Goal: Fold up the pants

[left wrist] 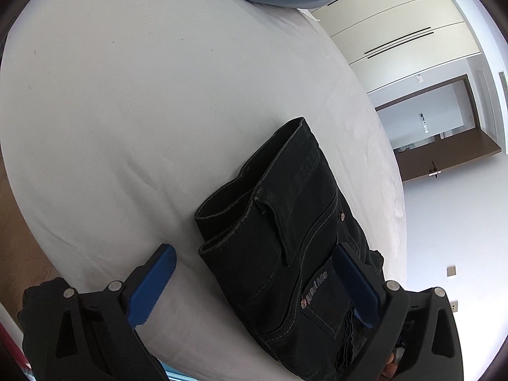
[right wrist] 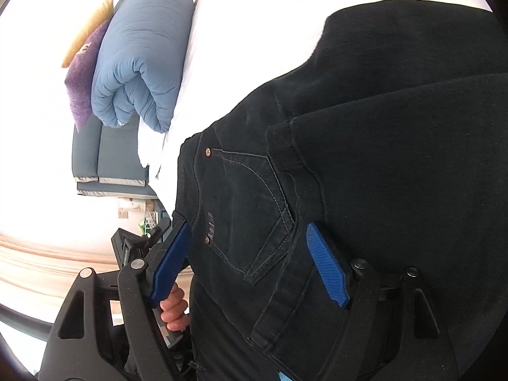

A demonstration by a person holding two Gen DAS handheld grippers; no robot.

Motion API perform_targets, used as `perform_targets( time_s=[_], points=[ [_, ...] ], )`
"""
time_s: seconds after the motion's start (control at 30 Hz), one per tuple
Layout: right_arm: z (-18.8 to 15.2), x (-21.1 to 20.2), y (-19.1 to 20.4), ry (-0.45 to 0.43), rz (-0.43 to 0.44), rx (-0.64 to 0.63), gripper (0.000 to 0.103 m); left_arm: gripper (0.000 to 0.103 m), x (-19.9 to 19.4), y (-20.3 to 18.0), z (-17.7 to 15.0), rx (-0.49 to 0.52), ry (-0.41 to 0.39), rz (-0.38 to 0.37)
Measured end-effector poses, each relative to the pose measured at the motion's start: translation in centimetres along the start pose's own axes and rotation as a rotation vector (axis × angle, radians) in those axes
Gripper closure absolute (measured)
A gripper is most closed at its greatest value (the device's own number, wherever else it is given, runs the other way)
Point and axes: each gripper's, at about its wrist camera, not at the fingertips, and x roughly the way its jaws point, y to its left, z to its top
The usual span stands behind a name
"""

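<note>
The black jeans [left wrist: 285, 228] lie folded into a thick bundle on the white bed [left wrist: 127, 95], leg hems toward the bed's middle, back pocket with a small label facing up. My left gripper [left wrist: 254, 282] is open, its blue fingers [left wrist: 152, 285] wide apart on either side of the bundle's near end. In the right wrist view the jeans [right wrist: 365, 158] fill the frame. My right gripper [right wrist: 250, 263] is open, its blue fingers [right wrist: 327, 263] straddling the waistband and back pocket area.
A rolled blue duvet [right wrist: 139, 63] lies at the far end of the bed, with a purple cushion [right wrist: 82, 82] and a grey headboard [right wrist: 120, 158] behind it. White wardrobe doors [left wrist: 397, 25] and a brown door frame [left wrist: 444, 133] stand beyond the bed's edge.
</note>
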Motion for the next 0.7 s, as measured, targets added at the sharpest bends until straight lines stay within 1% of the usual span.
perform_targets(
  time_s=[0.1,0.13,0.17,0.2,0.27,0.37,0.47,0.53,0.7],
  points=[
    [0.5,1.0,0.0,0.005,0.004,0.015,0.029,0.011,0.3,0.0,0.6,-0.015,-0.005,-0.010],
    [0.5,1.0,-0.1,0.008,-0.001,0.021,0.029,0.019,0.5,-0.1,0.8,-0.021,-0.004,-0.017],
    [0.5,0.8,-0.3,0.010,-0.008,0.025,0.029,0.034,0.8,-0.3,1.0,-0.021,0.001,-0.023],
    [0.4,-0.4,-1.1,0.014,-0.014,0.027,0.029,0.041,1.2,-0.4,1.2,-0.018,0.014,-0.025],
    [0.5,-0.7,-1.3,0.019,-0.028,0.029,0.029,0.054,2.0,-0.2,1.5,-0.034,0.024,-0.016],
    [0.4,-1.4,-1.8,0.018,-0.038,0.030,0.029,0.068,2.3,0.4,1.6,-0.065,0.022,-0.035],
    [0.3,-1.5,-1.8,0.016,-0.046,0.026,0.029,0.076,1.7,0.5,1.1,-0.065,-0.011,-0.038],
    [0.3,-1.6,-1.9,0.014,-0.047,0.028,0.029,0.079,1.1,0.0,0.5,-0.051,-0.051,-0.026],
    [0.2,-1.8,-1.8,0.013,-0.066,0.036,0.029,0.087,-0.2,-2.1,-0.8,0.034,-0.143,0.009]
  ],
)
